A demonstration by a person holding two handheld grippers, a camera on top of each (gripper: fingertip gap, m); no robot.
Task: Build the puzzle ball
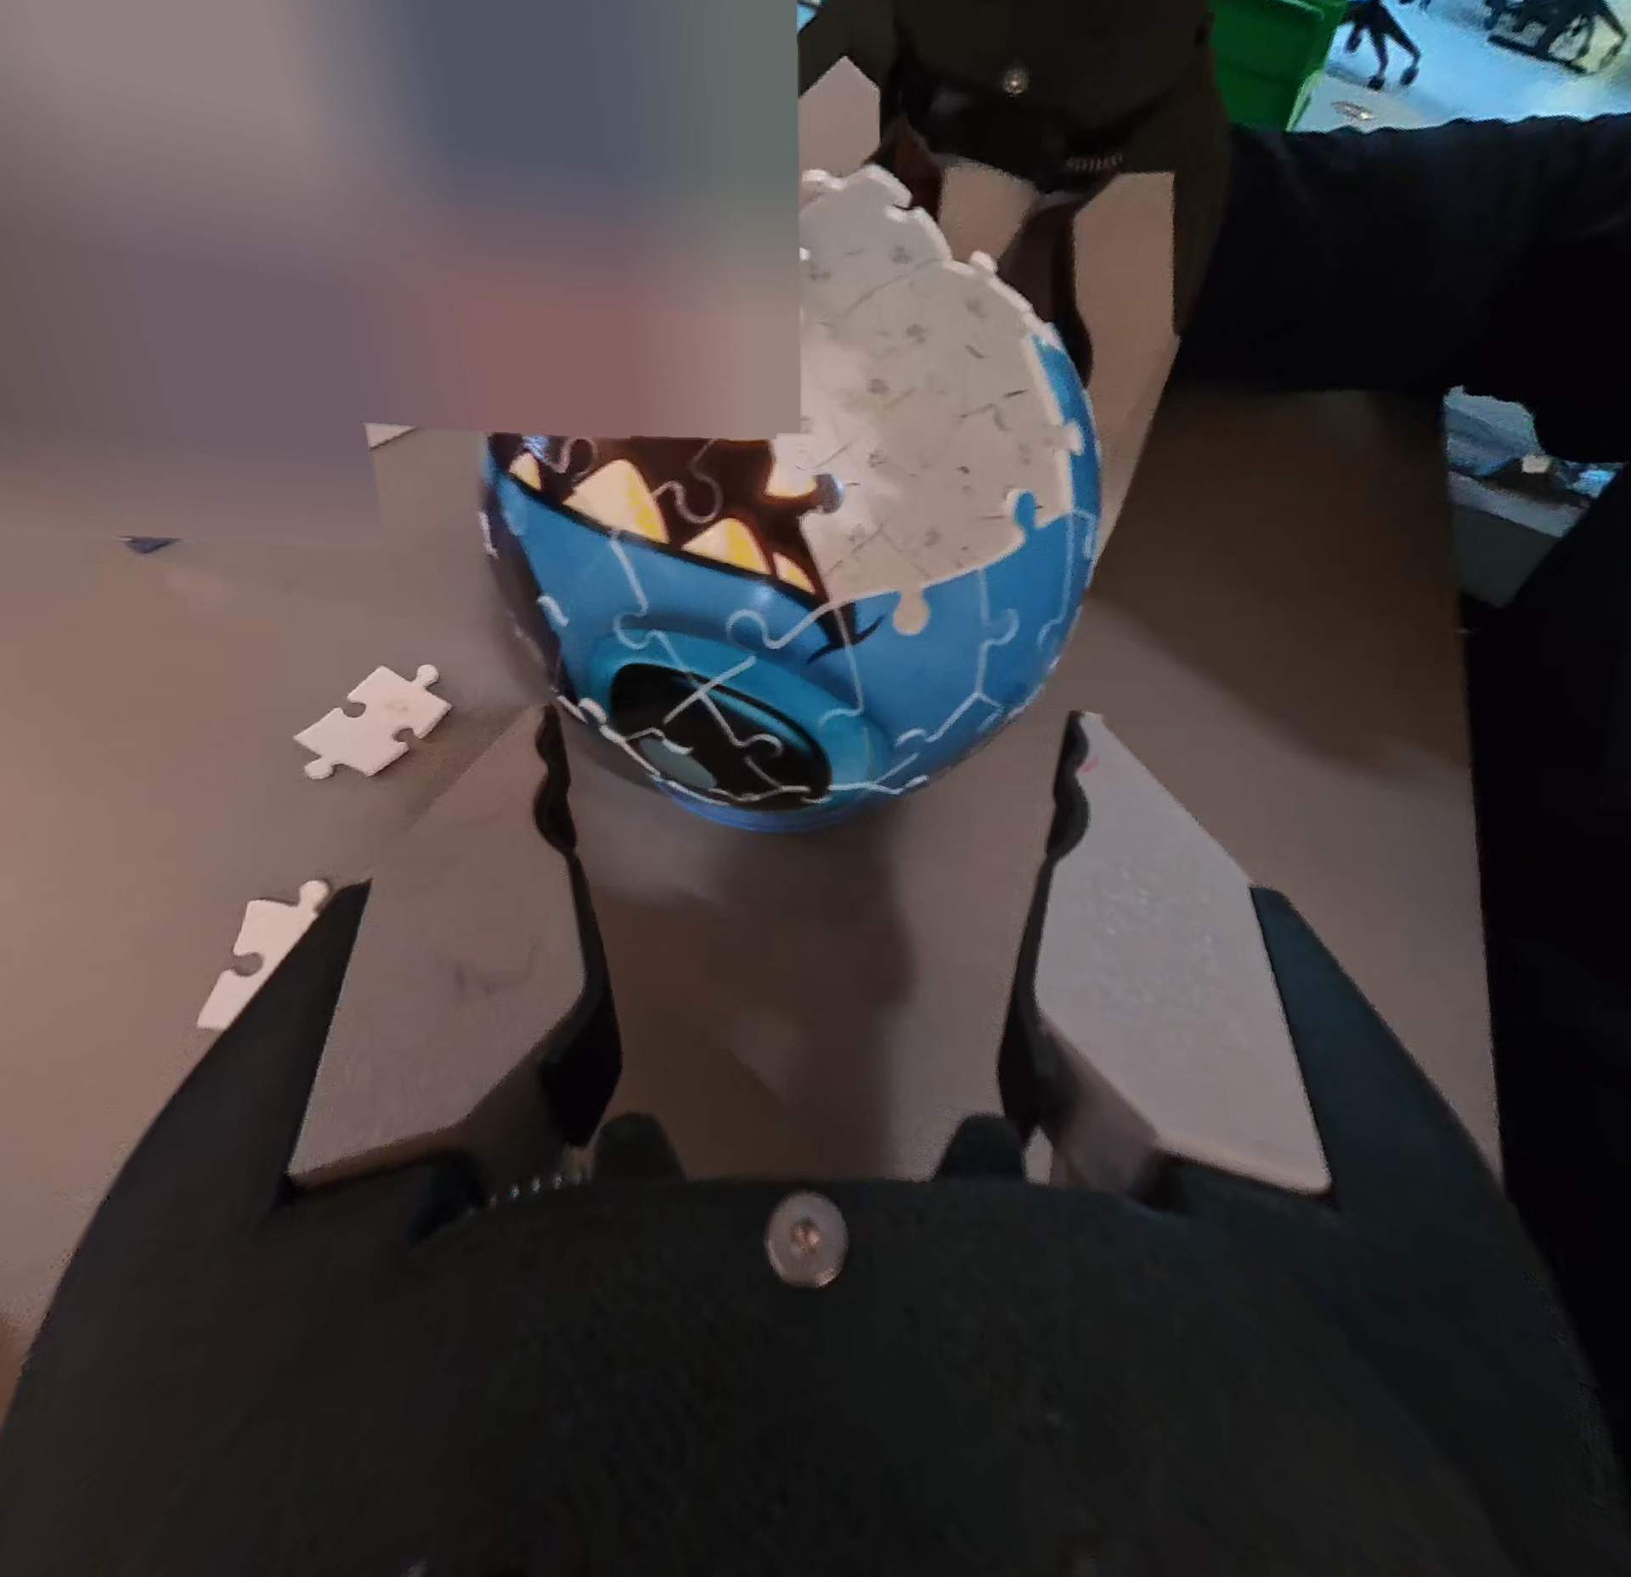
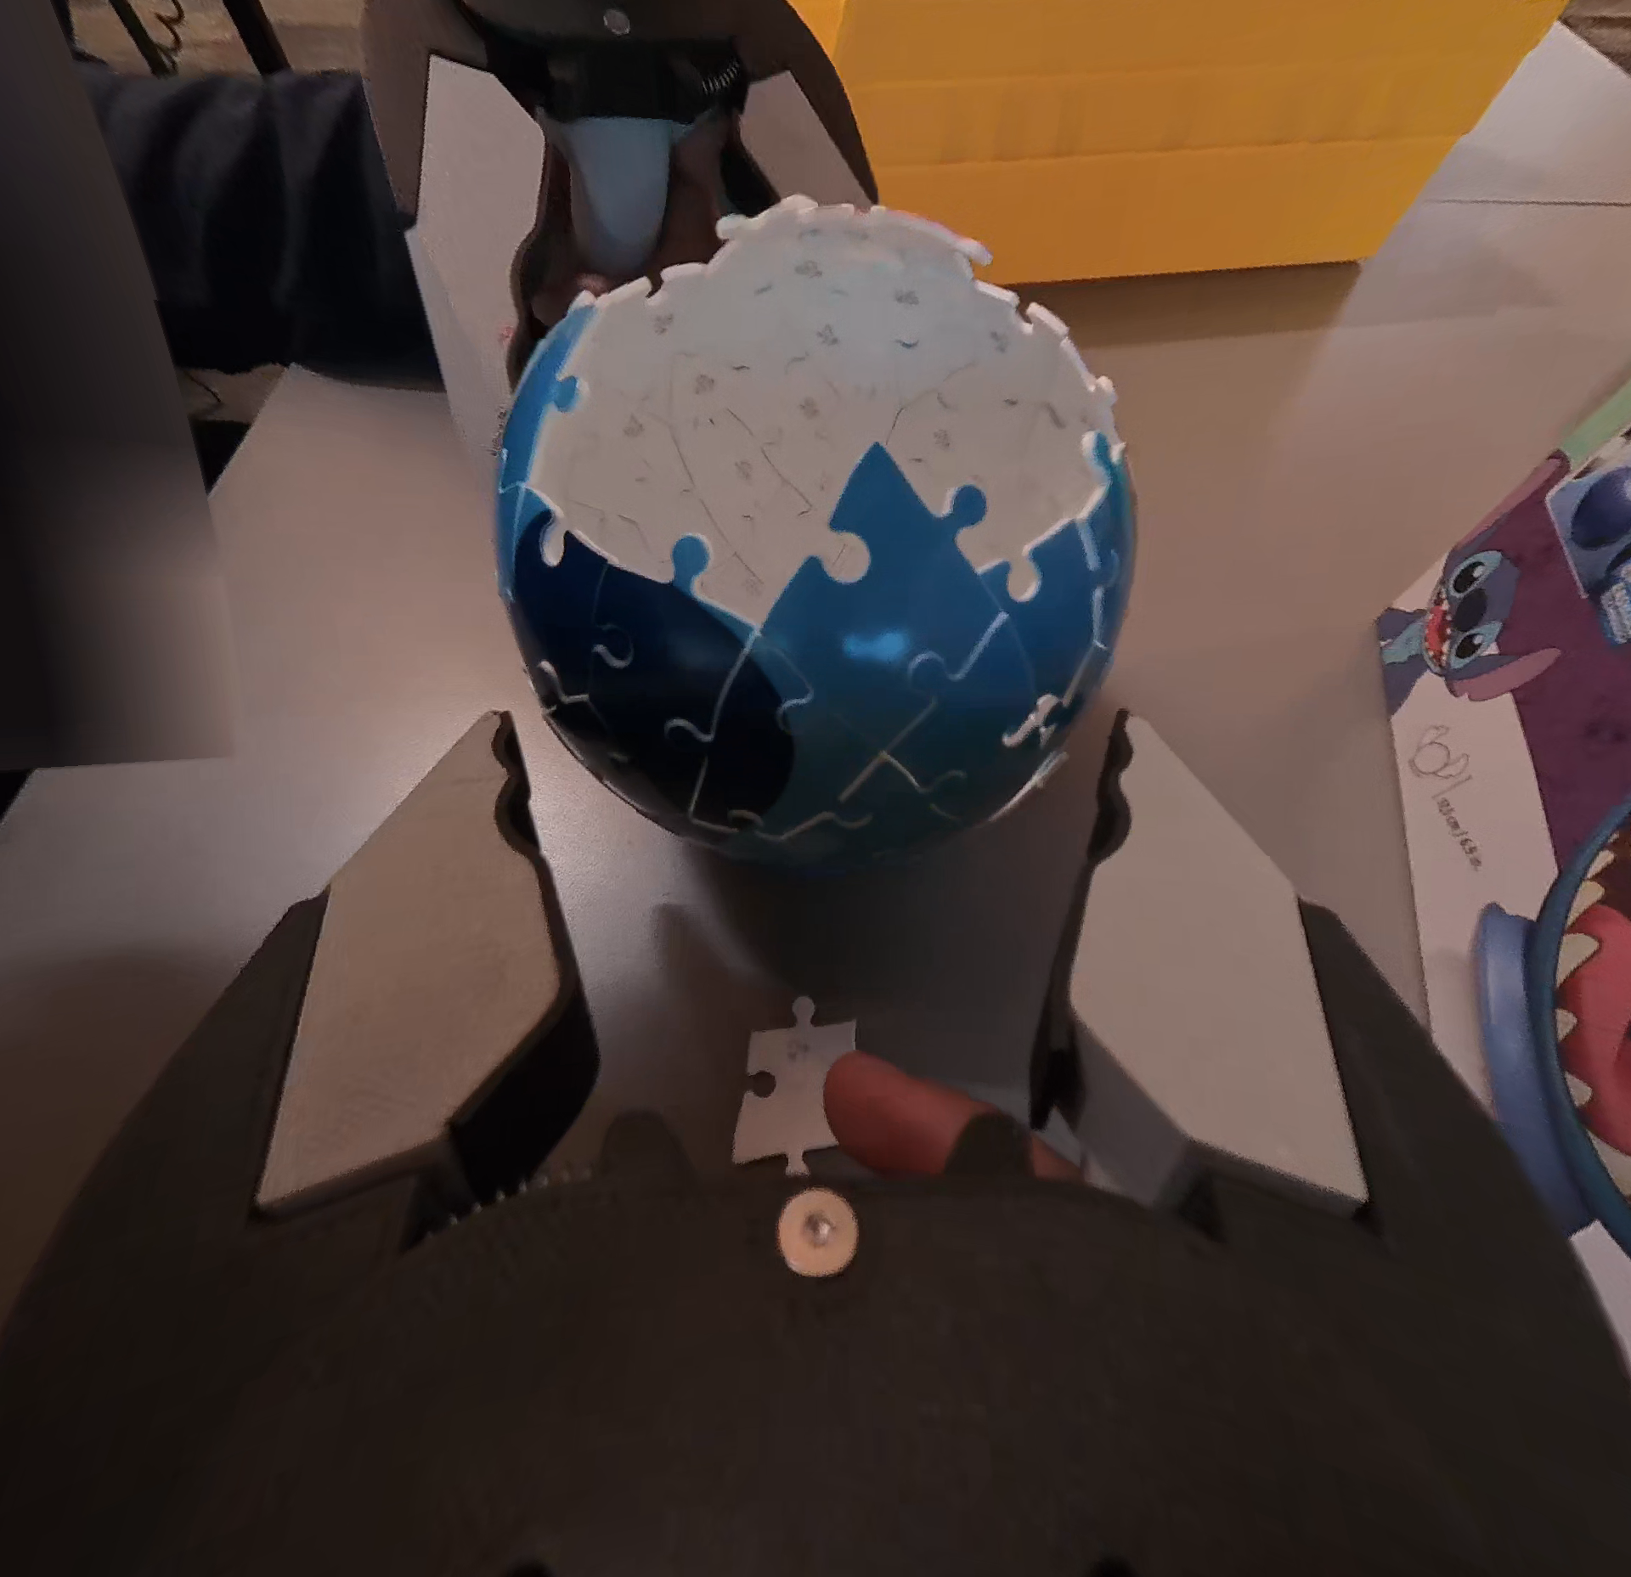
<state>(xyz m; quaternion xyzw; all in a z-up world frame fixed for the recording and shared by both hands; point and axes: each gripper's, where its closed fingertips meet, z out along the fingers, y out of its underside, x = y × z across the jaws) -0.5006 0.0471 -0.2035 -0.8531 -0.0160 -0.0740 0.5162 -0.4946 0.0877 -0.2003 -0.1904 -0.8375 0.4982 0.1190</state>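
1. My left gripper (image 1: 807, 767) has its fingers spread wide and holding nothing; the puzzle ball (image 1: 794, 617) sits dead ahead at centre frame in the left wrist view, its near curve lying between the two fingertips, though I cannot tell if either tip touches it.

2. My right gripper (image 2: 812, 767) is likewise parted and empty, facing the same puzzle ball (image 2: 812, 546) from the opposite side. The ball stands at centre frame on the grey table (image 2: 353, 564), with the right fingertips flanking its lower near side.

3. The ball is an unfinished shell: the lower part is closed in blue printed pieces, and the upper part is open, showing the white inner faces and a jagged rim of tabs. The opening faces up and is tilted toward the right wrist camera.

4. Loose pieces: in the left wrist view two white pieces lie face down at left, one (image 1: 371, 723) beside the ball and another (image 1: 256, 952) lower down, partly behind my left finger. In the right wrist view a single piece (image 2: 794, 1085) lies at lower centre, between my right fingers and close to the gripper body, next to a fingertip (image 2: 891, 1111).

5. That piece is the relation that matters: it lies behind my right fingertips, nearer the camera than the ball, so I judge the right gripper the closer one and that it must draw back before closing.

6. A yellow bin (image 2: 1147, 105) fills the upper right, and a printed picture sheet (image 2: 1518, 652) lies at the right edge.
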